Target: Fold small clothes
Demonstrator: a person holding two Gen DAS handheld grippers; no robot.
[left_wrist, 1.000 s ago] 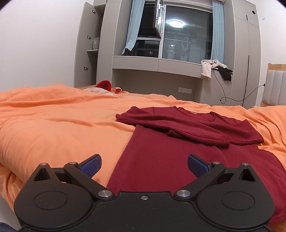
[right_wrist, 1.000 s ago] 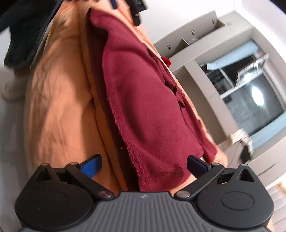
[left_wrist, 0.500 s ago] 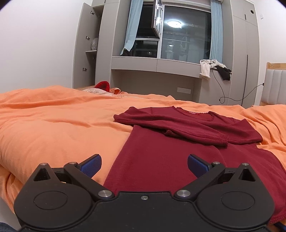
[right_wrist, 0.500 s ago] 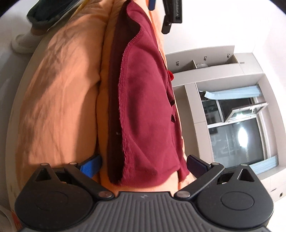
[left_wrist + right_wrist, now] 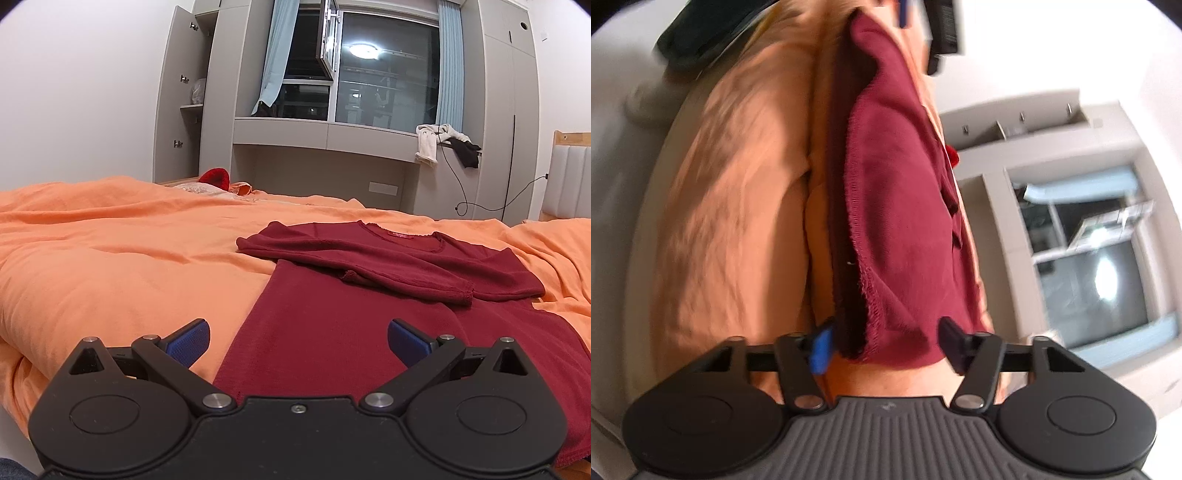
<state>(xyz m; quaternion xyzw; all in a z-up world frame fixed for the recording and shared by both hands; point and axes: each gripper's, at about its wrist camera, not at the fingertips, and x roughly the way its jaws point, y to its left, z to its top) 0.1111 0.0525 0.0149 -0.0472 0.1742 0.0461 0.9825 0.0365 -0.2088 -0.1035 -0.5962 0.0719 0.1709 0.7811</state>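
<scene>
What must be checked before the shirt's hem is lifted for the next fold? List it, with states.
1. Hem of the shirt between the right gripper jaws: ok; they have just been closing around its corner.
2. Right jaws pressing firmly on the hem: cannot tell, the picture is blurred.
3. Left gripper holding the other hem corner: not ok; jaws wide open, nothing between them.
4. Sleeves folded in across the chest: ok.
5. Orange bedspread clear of the right jaws: cannot tell.
</scene>
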